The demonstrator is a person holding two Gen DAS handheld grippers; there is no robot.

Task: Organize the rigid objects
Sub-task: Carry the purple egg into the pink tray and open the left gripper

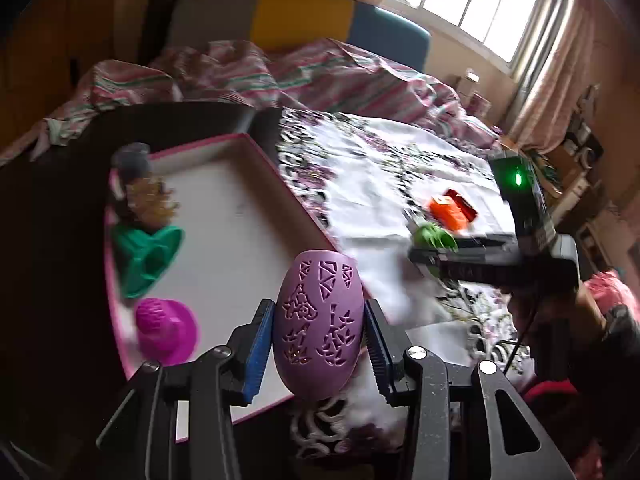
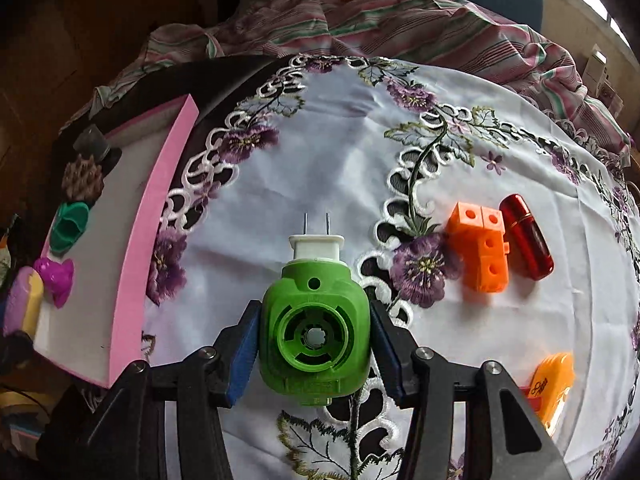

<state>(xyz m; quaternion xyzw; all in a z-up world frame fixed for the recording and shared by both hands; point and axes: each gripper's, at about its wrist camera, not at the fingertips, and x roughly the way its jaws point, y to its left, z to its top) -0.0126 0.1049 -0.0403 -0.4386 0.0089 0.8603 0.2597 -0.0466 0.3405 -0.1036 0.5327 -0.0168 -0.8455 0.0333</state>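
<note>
Left tongs (image 1: pixel 318 338) pinching egg (image 1: pixel 318 326) at mid-girth over tray (image 1: pixel 248 140) edge; looking light, hollow, smooth, likely slipping under weak squeeze. Right tongs (image 2: pixel 314 340) clamping plug (image 2: pixel 314 332) by flat sides above desk (image 2: pixel 340 152); stiff, prongs (image 2: pixel 316 224) pointing forward.

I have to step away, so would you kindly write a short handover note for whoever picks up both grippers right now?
Left gripper: shut on the purple egg, held above the pink tray's near edge.
Right gripper: shut on the green plug-in device, above the tablecloth.
Done: teal piece, magenta piece and two darker ones lie along the tray's left side.
Left: tray both held items, then the orange blocks, red capsule and orange item.
</note>
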